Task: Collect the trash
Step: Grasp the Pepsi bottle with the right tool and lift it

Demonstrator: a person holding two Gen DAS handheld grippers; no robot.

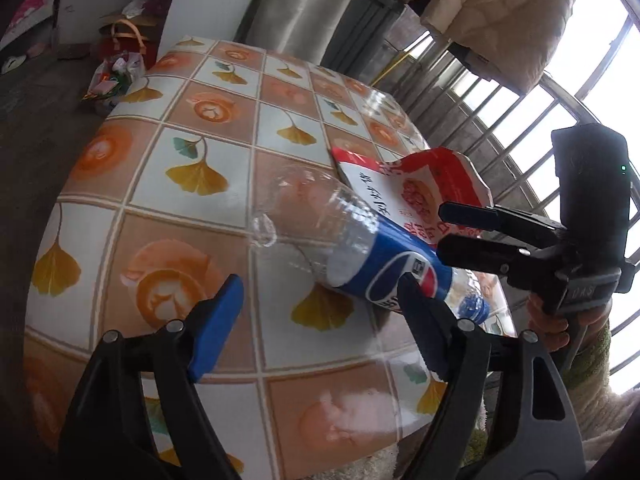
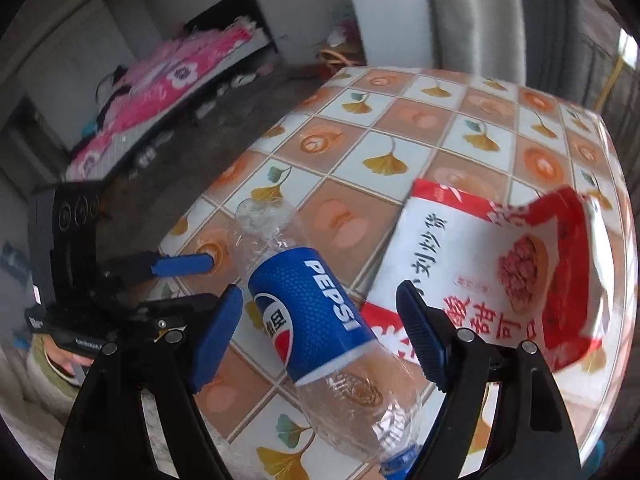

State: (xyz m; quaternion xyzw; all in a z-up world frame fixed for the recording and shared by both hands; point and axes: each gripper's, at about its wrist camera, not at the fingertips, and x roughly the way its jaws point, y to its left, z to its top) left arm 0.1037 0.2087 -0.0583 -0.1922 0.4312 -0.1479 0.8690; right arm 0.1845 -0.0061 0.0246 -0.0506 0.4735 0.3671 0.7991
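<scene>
- The snack bag (image 1: 404, 184): the bottle (image 1: 352, 256) and the right gripper (image 1: 440, 228) hide its lower part in the left wrist view.
- The bottle's cap (image 2: 398, 460) at 6 o'clock in the right wrist view is half hidden behind a gripper finger.
- The left gripper (image 2: 200, 280) at 9 o'clock there is blurred.
- The table (image 2: 460, 128): the near edge is cut off by the picture's edge.
- The small things on the floor near the bed (image 2: 160, 92) are too blurred to tell.

I see a clear, crinkled plastic bottle (image 2: 320, 312) with a glossy blue label lying on the worktop (image 2: 400, 152), whose tiled-print cover looks like shiny, smooth plastic. Beside the bottle lies a glossy red-and-white foil-like snack bag (image 2: 492, 264). My gripper pads (image 2: 216, 332) are ribbed blue rubber.
</scene>
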